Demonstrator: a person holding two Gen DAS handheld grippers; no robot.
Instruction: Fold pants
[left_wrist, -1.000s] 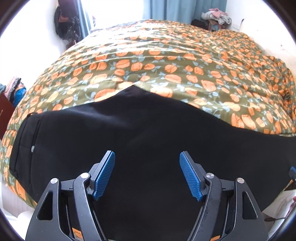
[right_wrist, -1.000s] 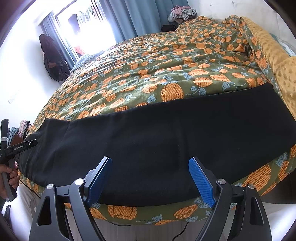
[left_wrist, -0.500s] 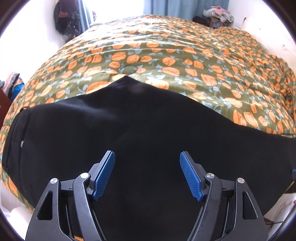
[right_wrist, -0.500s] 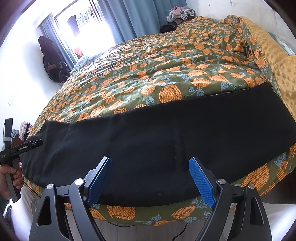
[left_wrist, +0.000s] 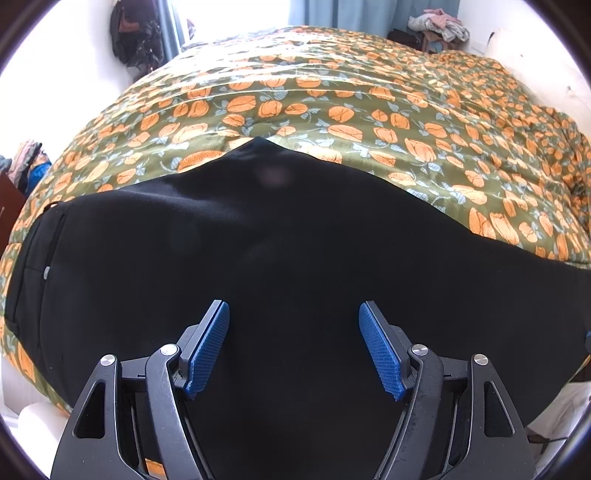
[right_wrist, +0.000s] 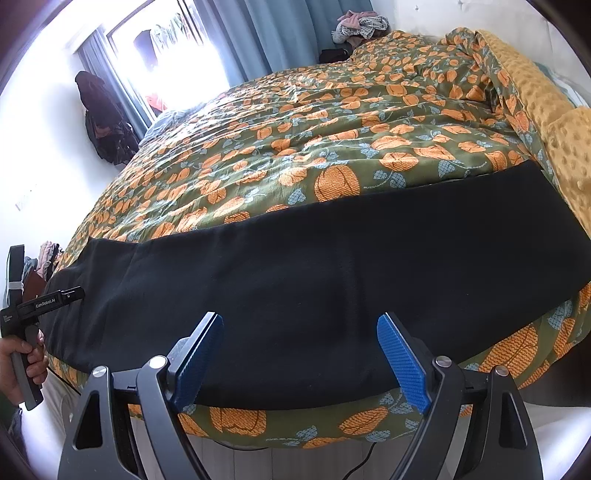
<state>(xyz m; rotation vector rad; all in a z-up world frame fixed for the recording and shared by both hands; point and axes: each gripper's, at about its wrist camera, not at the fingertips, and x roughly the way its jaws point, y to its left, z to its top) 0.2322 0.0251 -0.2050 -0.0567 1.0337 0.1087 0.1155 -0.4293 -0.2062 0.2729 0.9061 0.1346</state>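
Observation:
Black pants (left_wrist: 280, 240) lie flat along the near edge of a bed, folded lengthwise into one long band (right_wrist: 332, 266). The waistband with a small button sits at the left end in the left wrist view. My left gripper (left_wrist: 293, 332) hovers open over the hip part, blue pads apart, nothing between them. My right gripper (right_wrist: 299, 347) stands open above the legs' near edge, also empty. In the right wrist view a hand (right_wrist: 18, 358) holds the left gripper's handle at the far left.
The bed carries a green quilt with orange pumpkins (right_wrist: 332, 122). A yellow blanket (right_wrist: 561, 140) lies at the right end. Clothes piled on a chair (left_wrist: 439, 26) stand at the far side, dark bags (right_wrist: 103, 122) hang by the window. A cable runs on the floor below.
The left wrist view has tipped slightly down and left, so the pants fill more of it. The right gripper has not moved. Both stay open.

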